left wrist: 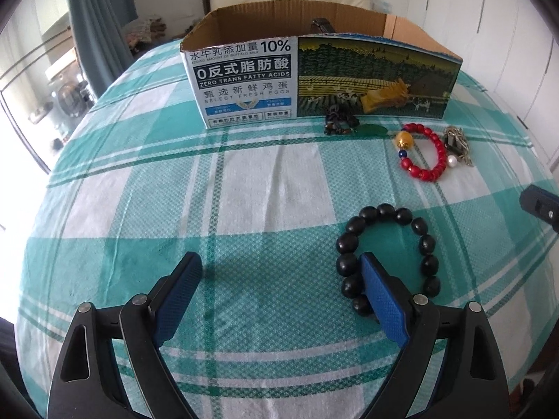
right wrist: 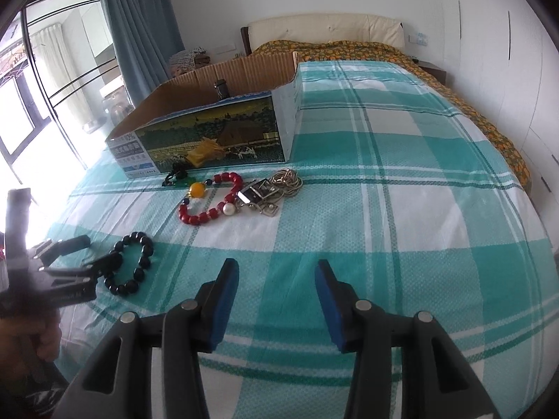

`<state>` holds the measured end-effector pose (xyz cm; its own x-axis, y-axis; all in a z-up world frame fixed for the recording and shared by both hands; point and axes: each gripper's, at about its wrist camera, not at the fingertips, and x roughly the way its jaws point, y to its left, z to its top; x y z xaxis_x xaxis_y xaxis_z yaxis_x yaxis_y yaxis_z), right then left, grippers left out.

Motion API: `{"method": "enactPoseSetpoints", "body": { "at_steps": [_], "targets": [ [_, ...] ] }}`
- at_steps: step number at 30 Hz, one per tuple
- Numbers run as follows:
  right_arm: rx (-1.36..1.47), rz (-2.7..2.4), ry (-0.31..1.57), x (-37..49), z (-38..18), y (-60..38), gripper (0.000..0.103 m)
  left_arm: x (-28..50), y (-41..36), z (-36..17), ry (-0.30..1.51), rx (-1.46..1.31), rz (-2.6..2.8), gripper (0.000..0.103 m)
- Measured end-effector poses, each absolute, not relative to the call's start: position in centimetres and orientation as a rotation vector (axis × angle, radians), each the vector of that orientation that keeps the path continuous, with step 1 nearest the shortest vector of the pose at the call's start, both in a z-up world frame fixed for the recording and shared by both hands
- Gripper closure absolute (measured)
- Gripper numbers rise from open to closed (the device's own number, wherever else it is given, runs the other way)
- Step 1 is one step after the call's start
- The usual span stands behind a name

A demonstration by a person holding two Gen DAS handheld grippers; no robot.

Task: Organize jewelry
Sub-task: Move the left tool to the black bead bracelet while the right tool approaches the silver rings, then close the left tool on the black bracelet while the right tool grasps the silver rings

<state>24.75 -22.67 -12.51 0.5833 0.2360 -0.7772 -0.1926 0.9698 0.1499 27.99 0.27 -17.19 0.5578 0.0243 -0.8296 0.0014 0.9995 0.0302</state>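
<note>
A home bedroom: wide bed (right wrist: 401,160) under a teal checked sheet, cream padded headboard (right wrist: 325,29), blue curtain (right wrist: 139,17) beside tall windows, white wardrobe doors (right wrist: 506,52) along one wall.

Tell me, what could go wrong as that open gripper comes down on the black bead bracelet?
One finger of the left gripper sits inside the black round-bead bracelet and the other stands far outside, so closing might push the beads across the checked teal bedsheet rather than pinch them. Held by one side, the loop could also slip off before reaching the printed cardboard box.

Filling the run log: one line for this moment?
left tongs: open, one finger inside black bead bracelet | right tongs: open, empty | box: behind
</note>
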Motion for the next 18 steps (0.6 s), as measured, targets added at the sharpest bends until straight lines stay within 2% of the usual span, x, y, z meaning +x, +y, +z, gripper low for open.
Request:
{"method": "enactPoseSetpoints", "body": {
  "at_steps": [10, 18],
  "targets": [
    [0.28, 0.168, 0.956, 33.1, -14.1, -21.9, 0.057, 28.0, 0.9, -17.3, 0.976, -0.001, 0.01, 0.012],
    [0.081, 0.069, 0.936, 35.0, -15.2, -18.8, 0.06, 27.7, 0.3, -17.2, 0.962, 0.005, 0.002, 0.018]
  ]
}}
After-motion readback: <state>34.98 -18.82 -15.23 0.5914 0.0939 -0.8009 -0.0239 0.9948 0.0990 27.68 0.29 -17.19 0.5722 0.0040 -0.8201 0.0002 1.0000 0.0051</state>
